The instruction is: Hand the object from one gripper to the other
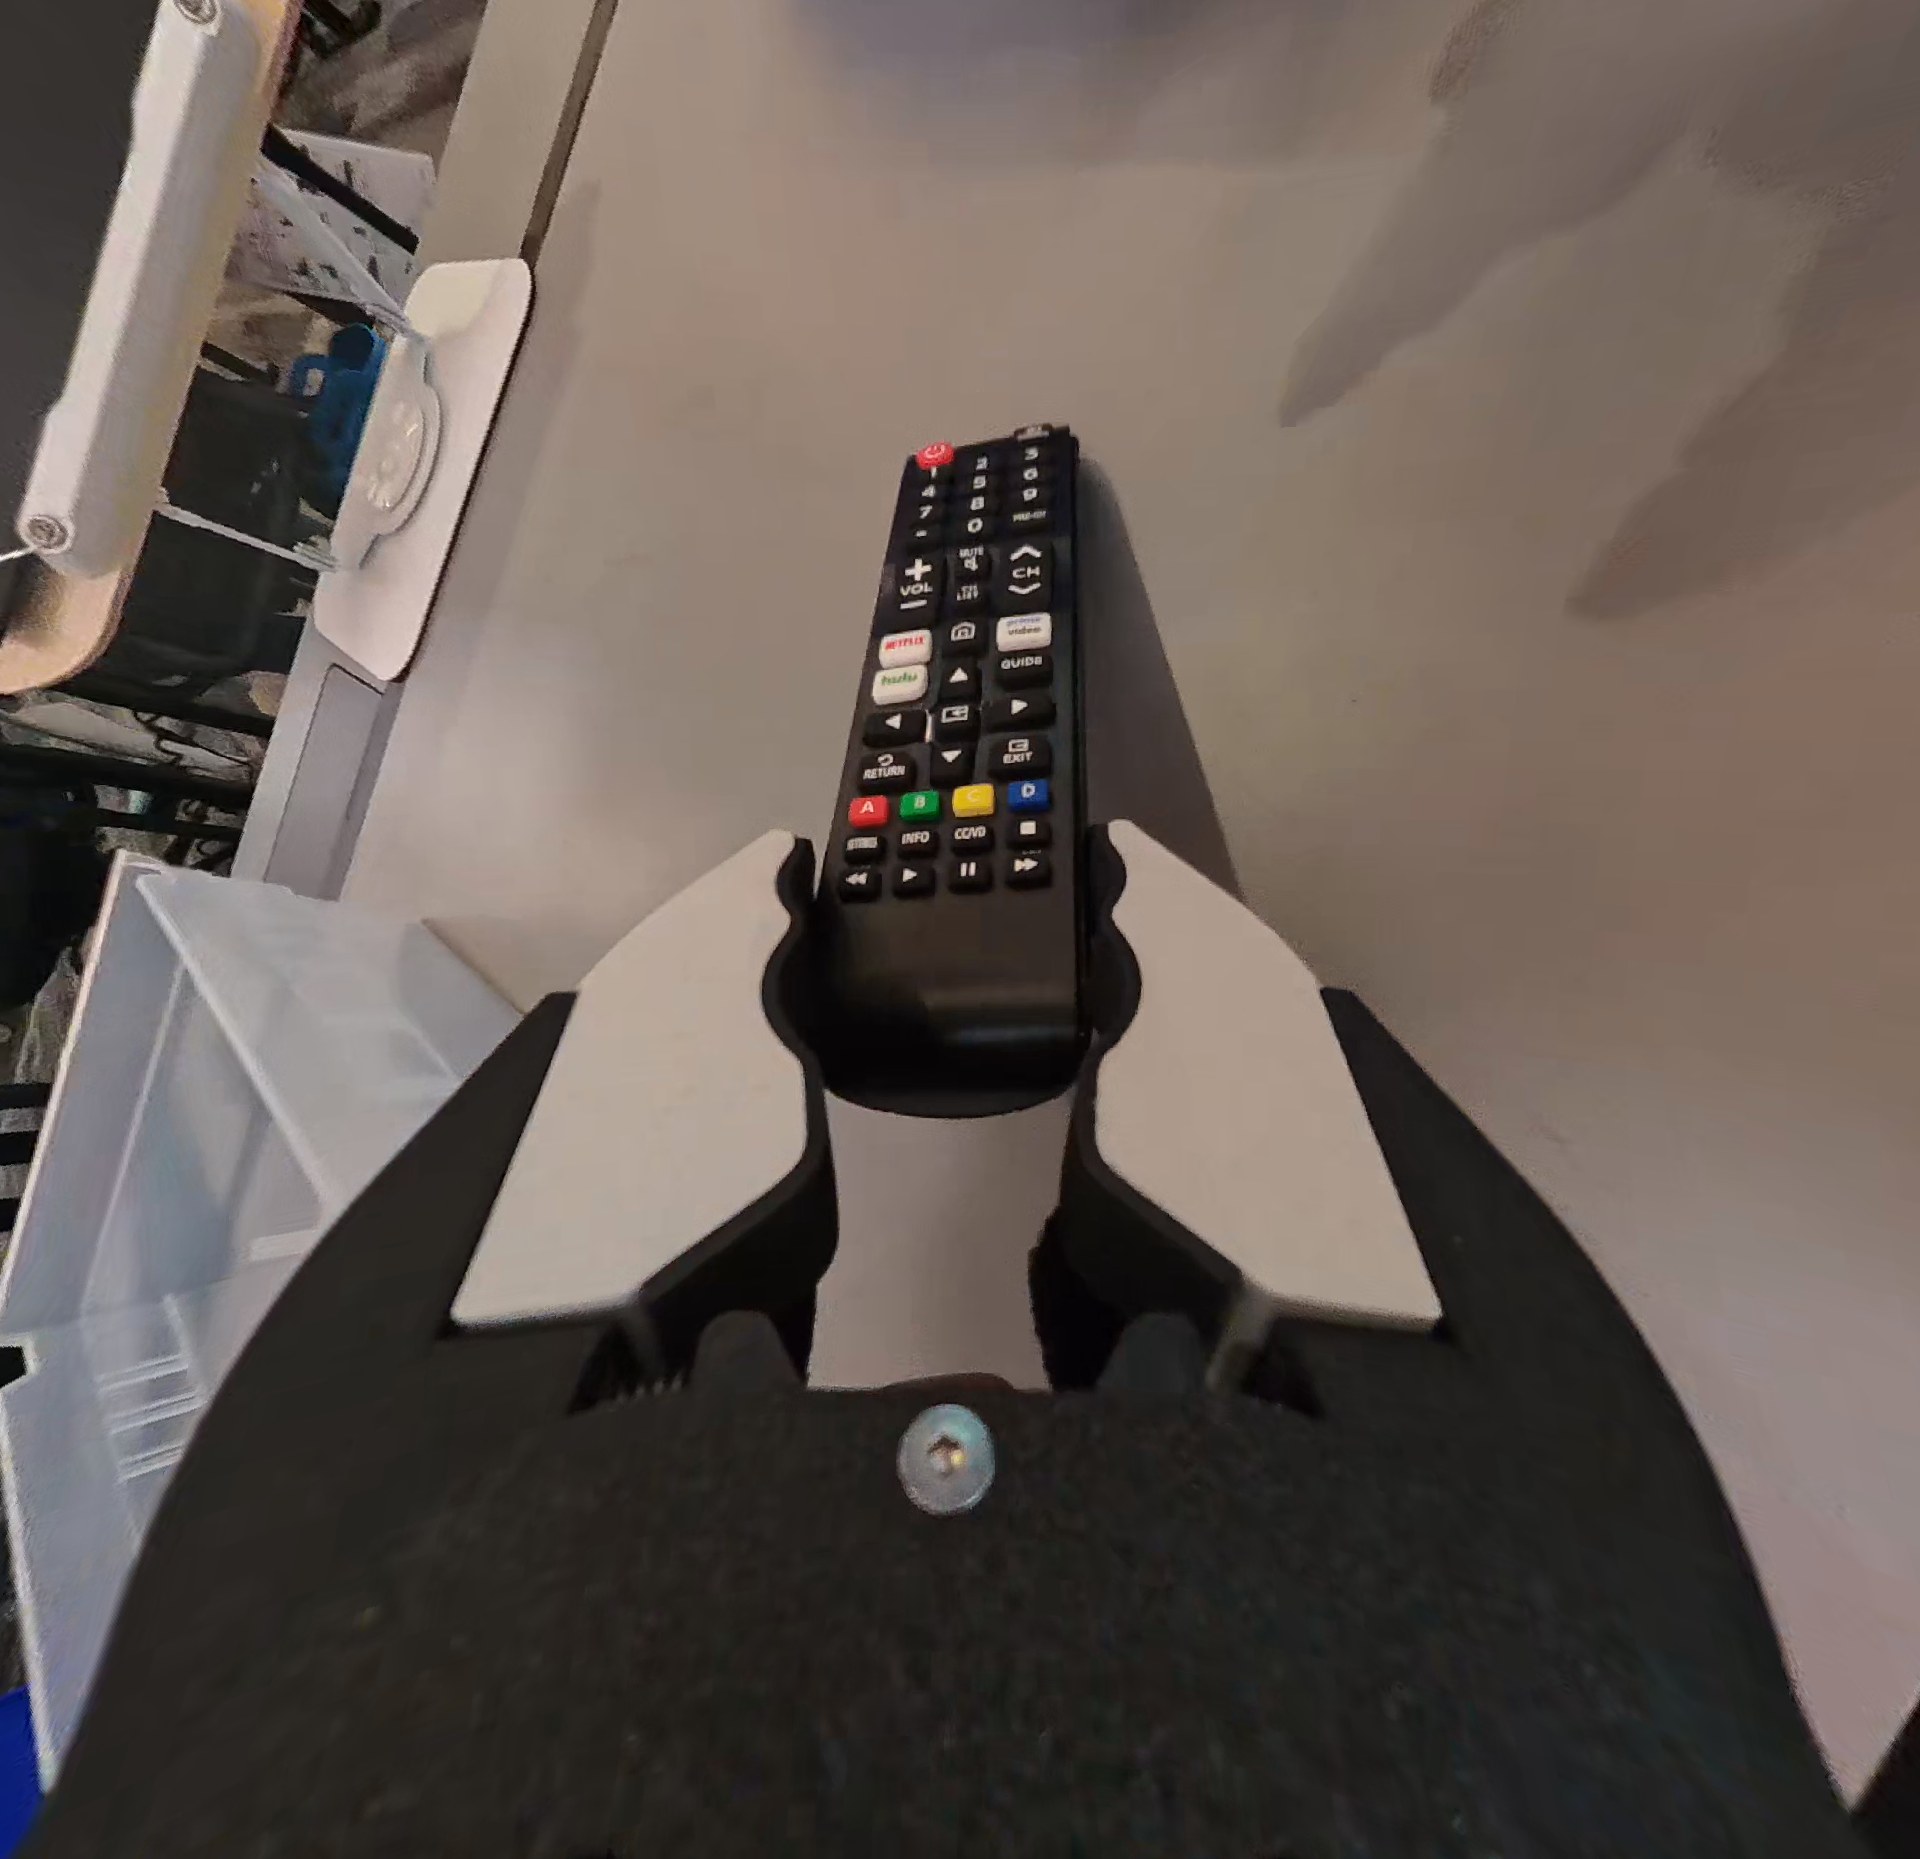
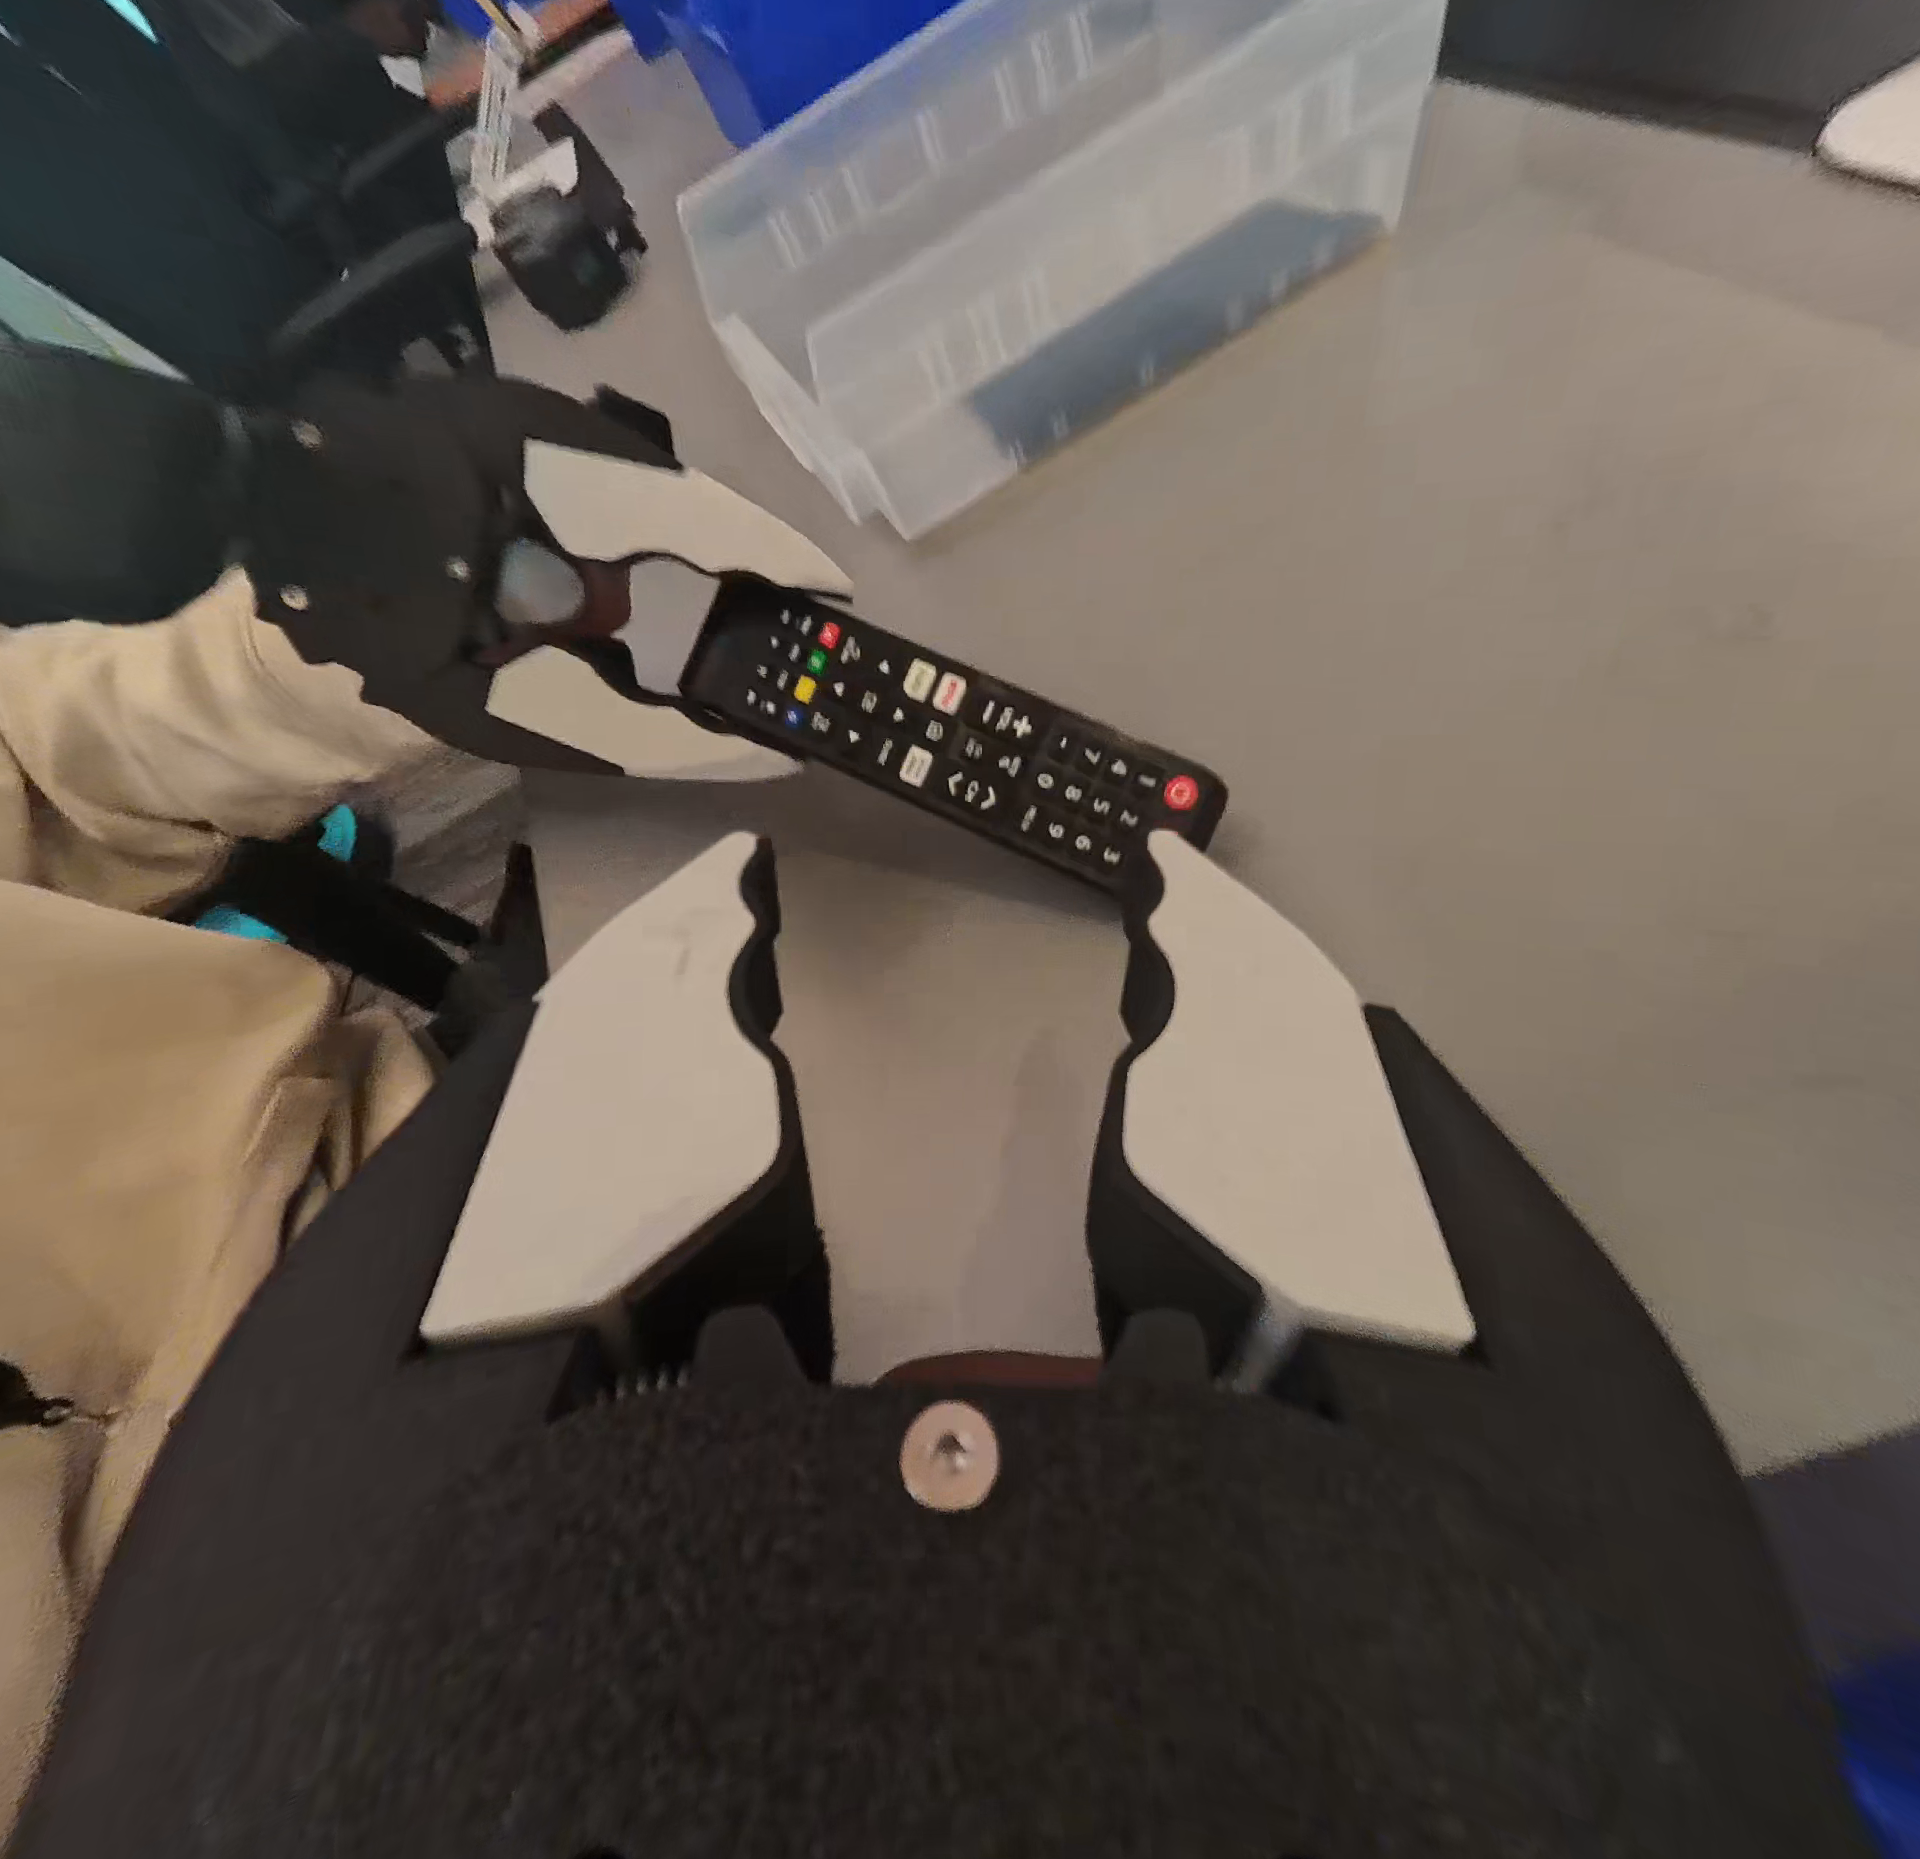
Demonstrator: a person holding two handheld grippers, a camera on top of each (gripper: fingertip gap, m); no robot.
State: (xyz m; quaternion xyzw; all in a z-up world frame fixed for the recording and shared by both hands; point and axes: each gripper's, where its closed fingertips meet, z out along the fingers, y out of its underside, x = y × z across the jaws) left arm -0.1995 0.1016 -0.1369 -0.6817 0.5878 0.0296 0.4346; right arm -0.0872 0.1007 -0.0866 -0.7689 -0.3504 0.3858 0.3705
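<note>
A black TV remote with coloured buttons points away from me in the left wrist view. My left gripper is shut on its near, button-free end and holds it over the grey table. In the right wrist view the remote lies slanted, its far end with the red button at the right. The left gripper shows there clamping the remote's left end. My right gripper is open and empty, just in front of the remote, its right fingertip close to the remote's red-button end.
A clear plastic bin stands on the table behind the remote; it also shows at the lower left of the left wrist view. Blue bins sit beyond it. A person's beige sleeve fills the left. Black chairs stand beyond the table edge. About 12 cm separates my left fingertips from my right.
</note>
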